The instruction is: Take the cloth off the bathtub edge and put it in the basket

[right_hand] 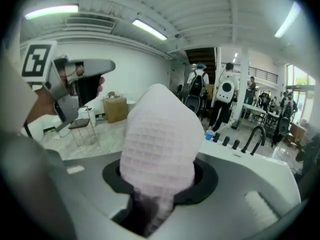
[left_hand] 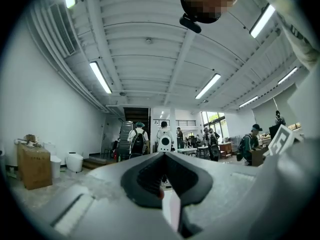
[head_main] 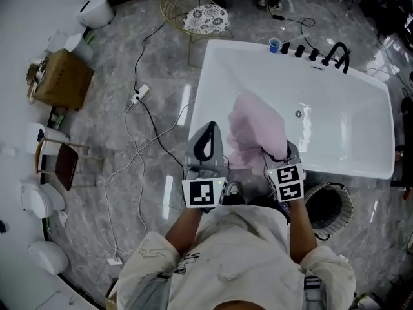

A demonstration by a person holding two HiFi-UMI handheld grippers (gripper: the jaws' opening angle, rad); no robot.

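A pink waffle-weave cloth point(head_main: 257, 131) hangs bunched in the air over the near edge of the white bathtub point(head_main: 213, 76). My right gripper point(head_main: 279, 155) is shut on it, and the fabric hides the fingertips. In the right gripper view the cloth point(right_hand: 159, 139) bulges up out of the right gripper point(right_hand: 157, 184) and fills the middle. My left gripper point(head_main: 208, 129) is held just left of the cloth, shut and empty. Its tips meet in the left gripper view point(left_hand: 165, 156), aimed level across the room. A dark round basket point(head_main: 330, 206) stands on the floor below the tub's near right corner.
A black faucet point(head_main: 337, 55) and a blue cup point(head_main: 275, 45) sit on the tub's far rim. A wire stool with a patterned cloth point(head_main: 205, 19) stands beyond the tub. Cables and a power strip point(head_main: 140, 94) lie on the marble floor at left, near a chair point(head_main: 63, 163) and a cardboard box point(head_main: 63, 79).
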